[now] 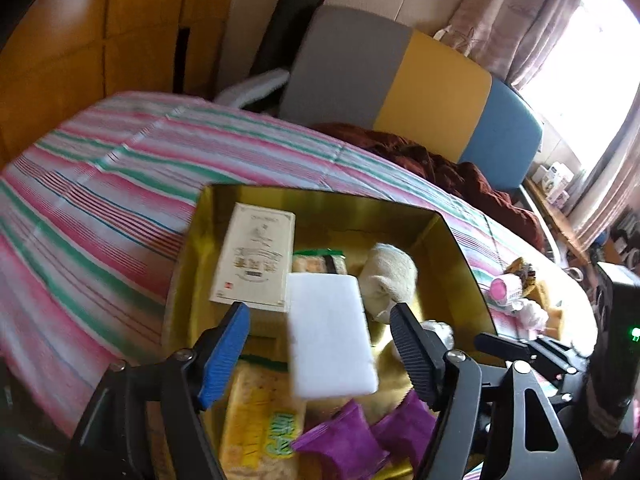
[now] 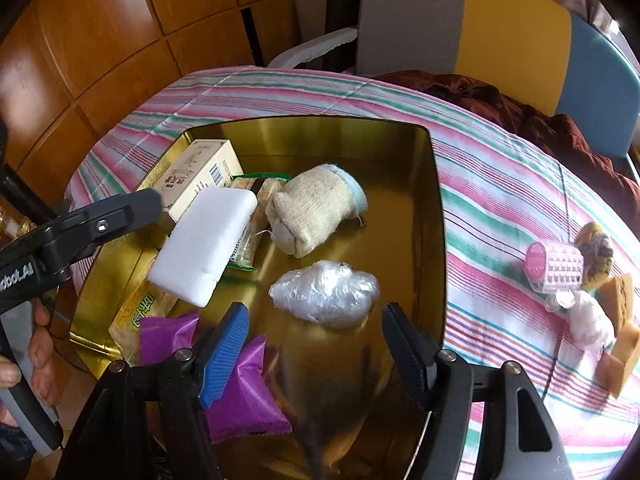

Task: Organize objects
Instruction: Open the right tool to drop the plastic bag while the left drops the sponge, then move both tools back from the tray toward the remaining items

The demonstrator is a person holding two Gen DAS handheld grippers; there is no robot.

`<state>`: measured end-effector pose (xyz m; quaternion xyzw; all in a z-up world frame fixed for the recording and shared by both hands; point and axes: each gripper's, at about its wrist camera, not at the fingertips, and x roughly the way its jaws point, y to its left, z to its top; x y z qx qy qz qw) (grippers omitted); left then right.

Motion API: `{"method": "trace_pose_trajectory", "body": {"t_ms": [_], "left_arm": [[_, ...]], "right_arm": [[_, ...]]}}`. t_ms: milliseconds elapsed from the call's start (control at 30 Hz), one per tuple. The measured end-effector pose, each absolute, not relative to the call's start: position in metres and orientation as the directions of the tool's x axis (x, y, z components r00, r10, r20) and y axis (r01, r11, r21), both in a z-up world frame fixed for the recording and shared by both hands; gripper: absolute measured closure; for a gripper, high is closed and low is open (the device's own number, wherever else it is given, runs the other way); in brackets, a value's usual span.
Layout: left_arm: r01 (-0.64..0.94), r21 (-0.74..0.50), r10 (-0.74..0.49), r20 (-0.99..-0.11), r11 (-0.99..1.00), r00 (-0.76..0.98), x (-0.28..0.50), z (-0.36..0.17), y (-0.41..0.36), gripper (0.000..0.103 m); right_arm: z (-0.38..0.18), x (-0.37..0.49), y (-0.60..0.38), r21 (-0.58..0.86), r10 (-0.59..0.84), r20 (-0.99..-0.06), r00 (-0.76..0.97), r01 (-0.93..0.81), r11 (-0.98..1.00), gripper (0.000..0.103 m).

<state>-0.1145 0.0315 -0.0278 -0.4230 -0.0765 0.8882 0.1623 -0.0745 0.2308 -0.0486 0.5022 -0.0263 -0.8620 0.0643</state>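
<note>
A gold tin box (image 1: 456, 256) (image 2: 434, 216) stands on the striped cloth. In it lie a cream carton (image 1: 256, 256) (image 2: 200, 178), a rolled sock (image 1: 390, 280) (image 2: 316, 210), a clear plastic wad (image 2: 326, 292), purple packets (image 1: 340, 440) (image 2: 244, 392) and a yellow snack pack (image 1: 260, 420). A white sponge block (image 1: 330, 332) (image 2: 206, 240) is in the air over the box, between my left gripper's fingers without touching them. My left gripper (image 1: 320, 344) is open. My right gripper (image 2: 314, 344) is open and empty over the box's near edge.
On the cloth right of the box lie a pink hair roller (image 2: 556, 266) (image 1: 506, 290), a white plastic wad (image 2: 588, 320), a tan sponge (image 2: 618, 328) and a patterned scrunchie (image 2: 596, 246). A dark red garment (image 1: 440, 164) lies at the far edge, before a grey, yellow and blue headboard (image 1: 432, 84).
</note>
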Motion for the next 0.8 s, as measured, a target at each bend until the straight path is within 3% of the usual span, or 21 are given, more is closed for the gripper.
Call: {"method": "trace_pose_trajectory", "body": {"t_ms": [567,667,800], "left_arm": [[-0.257,-0.129,0.276,-0.661,-0.958,-0.698,-0.058,-0.005,0.030,0.020],[-0.267,-0.116,0.275,-0.659,-0.957,-0.700,-0.054,-0.004,0.033,0.020],[-0.284,-0.101,0.279,-0.655,-0.953,-0.703,-0.048,-0.001,0.040,0.018]], "right_arm": [[-0.025,-0.032,0.220,0.037,-0.064,-0.811,-0.582,0.059,-0.998,0.032],[-0.021,-0.026,0.223,0.032,-0.054,-0.801,-0.596,0.047,-0.998,0.024],[-0.017,-0.022,0.233,0.040,-0.042,-0.792,-0.609,0.017,-0.999,0.024]]}}
